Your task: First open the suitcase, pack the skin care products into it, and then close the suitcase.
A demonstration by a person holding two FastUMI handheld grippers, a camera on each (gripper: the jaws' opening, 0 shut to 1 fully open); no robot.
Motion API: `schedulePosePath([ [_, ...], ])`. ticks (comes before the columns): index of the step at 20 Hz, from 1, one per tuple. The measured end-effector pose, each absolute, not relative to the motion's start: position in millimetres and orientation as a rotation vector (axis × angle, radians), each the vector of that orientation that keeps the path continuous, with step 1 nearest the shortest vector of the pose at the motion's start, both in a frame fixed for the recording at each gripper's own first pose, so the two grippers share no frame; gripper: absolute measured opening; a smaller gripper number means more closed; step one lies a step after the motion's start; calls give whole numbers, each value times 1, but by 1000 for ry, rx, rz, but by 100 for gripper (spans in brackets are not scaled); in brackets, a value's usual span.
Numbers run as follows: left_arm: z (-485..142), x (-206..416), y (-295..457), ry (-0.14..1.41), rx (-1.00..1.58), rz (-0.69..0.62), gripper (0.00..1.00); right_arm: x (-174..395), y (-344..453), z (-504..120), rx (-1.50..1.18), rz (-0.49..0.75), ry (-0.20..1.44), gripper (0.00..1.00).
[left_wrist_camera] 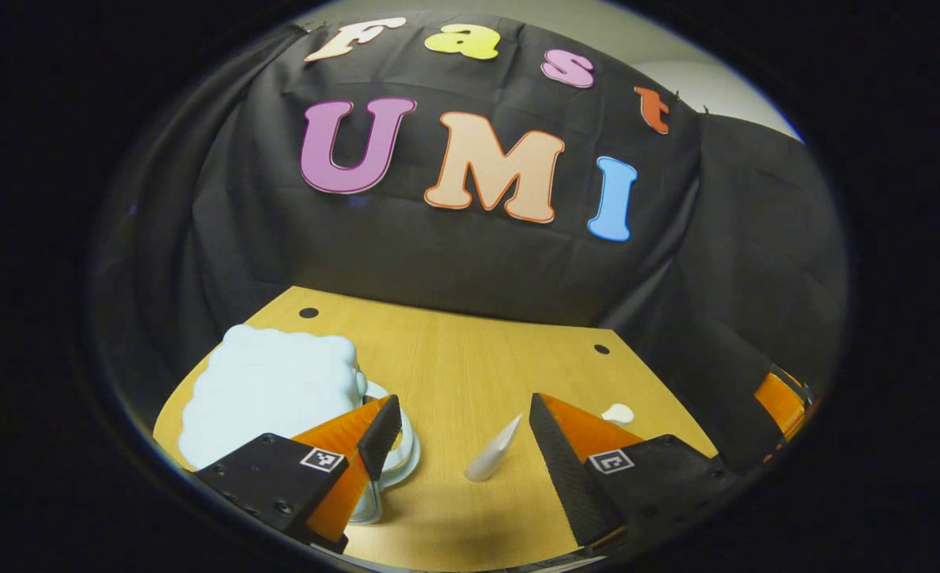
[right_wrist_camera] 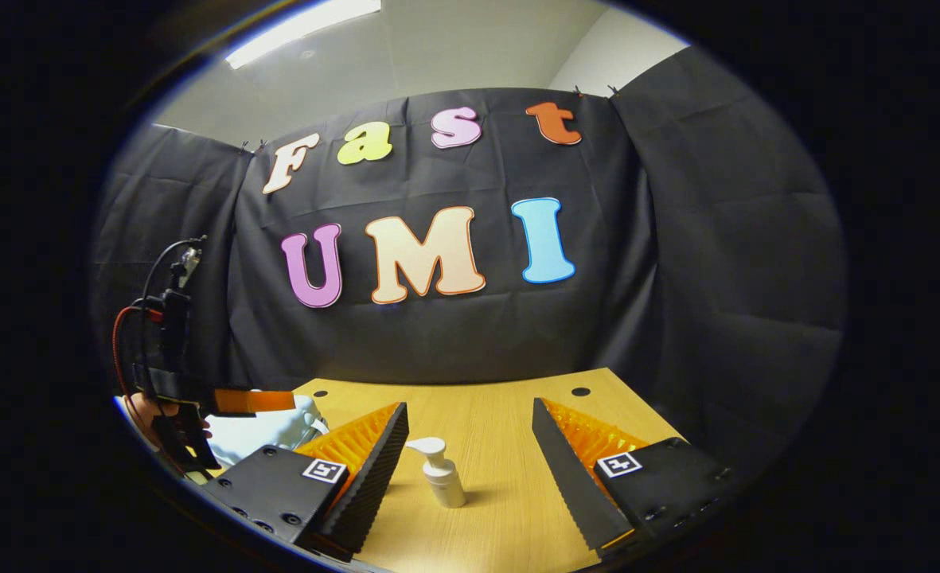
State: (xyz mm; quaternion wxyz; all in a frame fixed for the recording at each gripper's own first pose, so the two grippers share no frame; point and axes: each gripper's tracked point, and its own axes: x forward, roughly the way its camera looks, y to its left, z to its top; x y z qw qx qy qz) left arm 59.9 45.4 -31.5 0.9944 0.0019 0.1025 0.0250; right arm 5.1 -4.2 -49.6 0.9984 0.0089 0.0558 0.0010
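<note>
Wide-open, the left gripper (left_wrist_camera: 458, 434) faces a small white tapered tube (left_wrist_camera: 492, 460) lying mid-table beside the closed pale-blue scalloped suitcase (left_wrist_camera: 267, 390) at the wooden table's (left_wrist_camera: 477, 358) left edge, while the right gripper (right_wrist_camera: 470, 442), equally wide, frames an upright white pump bottle (right_wrist_camera: 442, 473), probably light, slick, best grasped around its body.

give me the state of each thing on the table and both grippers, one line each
light blue suitcase: closed, flat on the table
white tube: lying on its side on the table
white pump bottle: upright, standing free between the fingers
left gripper: open, holding nothing
right gripper: open, holding nothing
</note>
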Motion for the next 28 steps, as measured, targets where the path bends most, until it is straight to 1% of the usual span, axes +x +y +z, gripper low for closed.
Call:
schedulePosePath([
  [3,-47,81,59,272,5,69,95,6,-7,-55,14,-4,130,98],
  [7,-72,107,76,412,-18,88,95,7,-12,-62,15,-13,151,98],
  [8,-80,111,81,446,-30,94,99,8,-12,-64,14,-13,158,98],
  [9,-87,117,83,480,-49,96,95,7,-13,-65,13,-15,163,98],
  [11,-98,125,86,527,-81,88,95,5,-14,-68,11,-18,169,98],
  [17,-133,134,109,722,-141,163,94,0,-18,-67,18,-25,157,98],
  [20,-151,135,107,827,-186,187,89,-2,-21,-72,28,-31,165,98],
  [22,-157,136,112,873,-156,207,87,-5,-22,-73,37,-33,168,98],
  [23,-159,136,112,890,-145,214,83,-6,-24,-73,39,-35,165,96],
  [24,-161,138,113,906,-134,219,82,-7,-25,-73,40,-37,162,98],
  [26,-168,138,118,944,-110,237,79,-10,-27,-74,44,-43,163,98],
  [27,-171,139,120,961,-98,244,73,-10,-28,-74,47,-46,164,98],
  [28,-172,141,121,971,-88,246,70,-11,-30,-74,52,-48,163,98],
])
